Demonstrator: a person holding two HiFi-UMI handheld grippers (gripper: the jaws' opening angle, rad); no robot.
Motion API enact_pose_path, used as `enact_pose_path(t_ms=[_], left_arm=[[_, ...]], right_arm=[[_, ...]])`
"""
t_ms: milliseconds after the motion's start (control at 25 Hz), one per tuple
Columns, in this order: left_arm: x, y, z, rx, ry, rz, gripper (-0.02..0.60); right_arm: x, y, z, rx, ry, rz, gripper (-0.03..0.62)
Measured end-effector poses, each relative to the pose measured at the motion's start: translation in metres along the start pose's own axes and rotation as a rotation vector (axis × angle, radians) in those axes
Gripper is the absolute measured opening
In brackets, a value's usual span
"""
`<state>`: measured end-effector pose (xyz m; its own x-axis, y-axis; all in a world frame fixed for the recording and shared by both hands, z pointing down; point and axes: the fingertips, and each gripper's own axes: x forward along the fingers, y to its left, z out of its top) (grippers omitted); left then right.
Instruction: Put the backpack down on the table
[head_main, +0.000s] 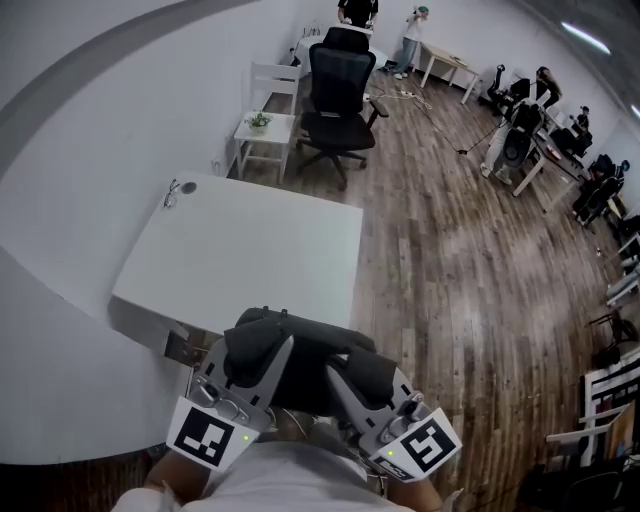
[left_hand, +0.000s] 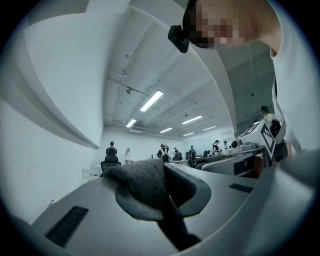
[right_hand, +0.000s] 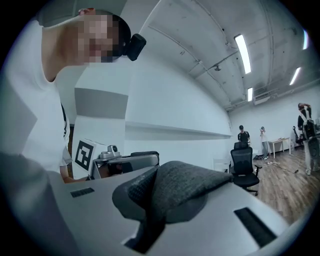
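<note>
The dark grey backpack (head_main: 300, 358) hangs in the air between my two grippers, just in front of the white table's (head_main: 250, 250) near edge and close to my body. My left gripper (head_main: 265, 352) is shut on a fold of the backpack's fabric (left_hand: 150, 192) on its left side. On the right side, my right gripper (head_main: 345, 377) is shut on another grey fold (right_hand: 177, 192). Both grippers point level toward the table. The bag's lower part is hidden under the grippers.
A small dark object (head_main: 178, 190) lies on the table's far left corner. Beyond the table stand a white chair with a small plant (head_main: 268, 122) and a black office chair (head_main: 338, 95). A white wall runs along the left; wooden floor with desks and people lies to the right.
</note>
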<state>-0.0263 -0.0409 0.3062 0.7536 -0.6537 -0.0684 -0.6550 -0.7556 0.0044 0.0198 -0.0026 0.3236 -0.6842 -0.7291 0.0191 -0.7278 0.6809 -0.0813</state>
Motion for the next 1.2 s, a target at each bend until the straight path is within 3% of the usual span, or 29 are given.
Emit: enact_pose_path(t_ms=[320,560,800,1200], left_arm=[[0.024,0.02,0.016,0.047,-0.018,0.043,0.046],[0.053,0.04,0.041,0.077,-0.051,0.03,0.046],[0.088,0.068,0.04,0.107,-0.082,0.02,0.046],[0.118,0.106,0.047,0.095,-0.08,0.027,0.046]], right_arm=[[0.02,-0.025,0.023,-0.026,-0.022,0.041,0.049],[0.037,-0.05,0.052,-0.066,-0.063,0.021,0.049],[0.067,-0.09,0.055,-0.059,-0.071,-0.029,0.049],[0.105,-0.128,0.07,-0.07,-0.079,-0.043,0.049]])
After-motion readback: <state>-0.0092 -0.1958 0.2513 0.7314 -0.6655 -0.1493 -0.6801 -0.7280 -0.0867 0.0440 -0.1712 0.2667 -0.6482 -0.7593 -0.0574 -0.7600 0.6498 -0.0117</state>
